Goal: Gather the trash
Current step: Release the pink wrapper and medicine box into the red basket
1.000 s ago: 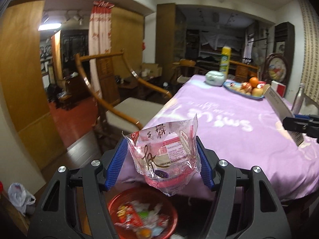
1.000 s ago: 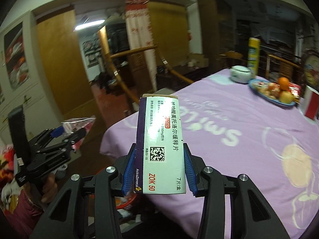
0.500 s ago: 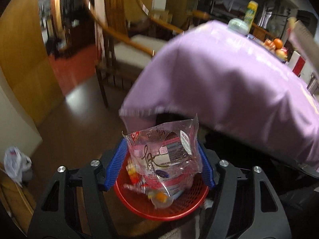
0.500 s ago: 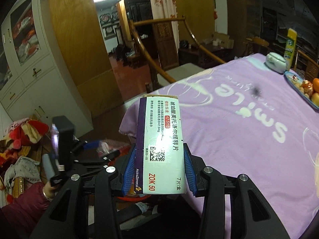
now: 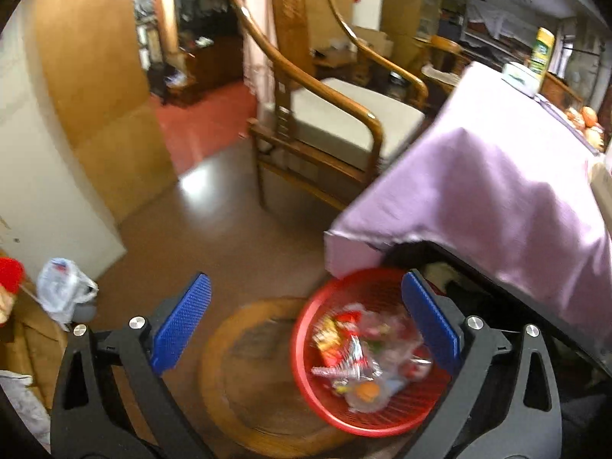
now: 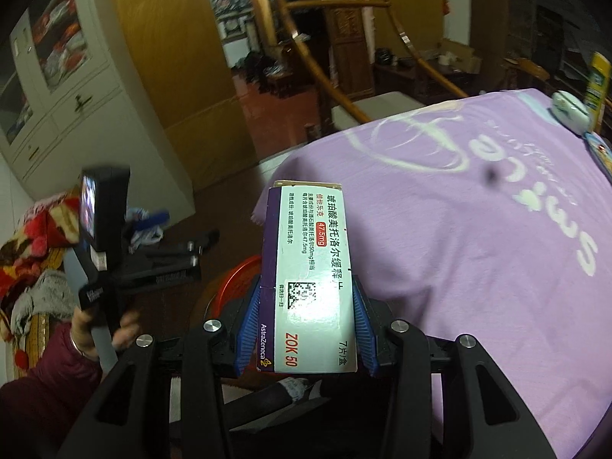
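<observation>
Dumping step: left gripper [image 5: 306, 329] jaws just opened wide, nothing between them, wrapper probably in the red basket [image 5: 306, 394] below; right gripper [image 6: 302, 325] clamps the medicine box [image 6: 310, 279], next over basket.

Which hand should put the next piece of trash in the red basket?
The right. The right gripper is shut on the medicine box, ready to drop. The left gripper has just opened, with nothing between its fingers, over the red basket.
</observation>
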A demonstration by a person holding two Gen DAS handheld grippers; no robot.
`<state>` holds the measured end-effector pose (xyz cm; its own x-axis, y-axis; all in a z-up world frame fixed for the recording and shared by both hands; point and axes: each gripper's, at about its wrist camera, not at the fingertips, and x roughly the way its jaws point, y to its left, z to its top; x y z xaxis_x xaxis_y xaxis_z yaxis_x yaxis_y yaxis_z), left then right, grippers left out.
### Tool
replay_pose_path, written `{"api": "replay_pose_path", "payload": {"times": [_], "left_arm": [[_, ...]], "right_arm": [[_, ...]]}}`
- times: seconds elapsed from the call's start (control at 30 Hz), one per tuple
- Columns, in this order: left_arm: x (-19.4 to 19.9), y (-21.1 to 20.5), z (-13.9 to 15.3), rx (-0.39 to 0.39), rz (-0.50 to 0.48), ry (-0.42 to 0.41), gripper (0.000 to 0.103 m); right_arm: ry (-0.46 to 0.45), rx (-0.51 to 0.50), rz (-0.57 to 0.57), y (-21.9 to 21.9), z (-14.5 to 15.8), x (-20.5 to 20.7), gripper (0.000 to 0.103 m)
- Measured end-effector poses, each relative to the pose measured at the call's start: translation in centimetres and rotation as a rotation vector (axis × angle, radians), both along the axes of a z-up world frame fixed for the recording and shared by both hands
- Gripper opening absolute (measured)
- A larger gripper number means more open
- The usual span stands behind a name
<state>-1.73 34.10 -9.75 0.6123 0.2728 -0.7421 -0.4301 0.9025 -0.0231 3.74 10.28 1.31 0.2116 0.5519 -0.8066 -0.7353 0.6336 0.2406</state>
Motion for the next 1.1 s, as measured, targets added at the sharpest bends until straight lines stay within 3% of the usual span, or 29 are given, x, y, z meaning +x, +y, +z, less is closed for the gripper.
{"api": "replay_pose_path", "payload": {"times": [0.4,0.63,0.77,0.83,1.1], "left_arm": [[-0.5,1.7,-2.2,0.034,0.042,0.037,0.096],[-0.9,2.8,-3.2,-0.001,0.056,0.058,0.096],[-1.1,3.7,-3.7,-0.024,0.073,0.072,0.096],[-1.2,3.8,-3.7,-0.033,0.079,0.069,0.096],[-1.1,2.7,-3.1,-0.024,0.045,0.066,0.096]], "right_arm": [[0.098,-0.09,0.116,5.9,-4.3,-1.3,0.044],[0.12,-0.116,0.135,7.1,-5.7,-1.3,0.044],[0.106,-0.13,0.16,7.7,-6.3,-1.5,0.047],[0.08,-0.145,0.163,8.0,-6.5,-1.7,0.06],[0.029,-0.16,0.145,6.4,-6.5,-1.7,0.06]]}}
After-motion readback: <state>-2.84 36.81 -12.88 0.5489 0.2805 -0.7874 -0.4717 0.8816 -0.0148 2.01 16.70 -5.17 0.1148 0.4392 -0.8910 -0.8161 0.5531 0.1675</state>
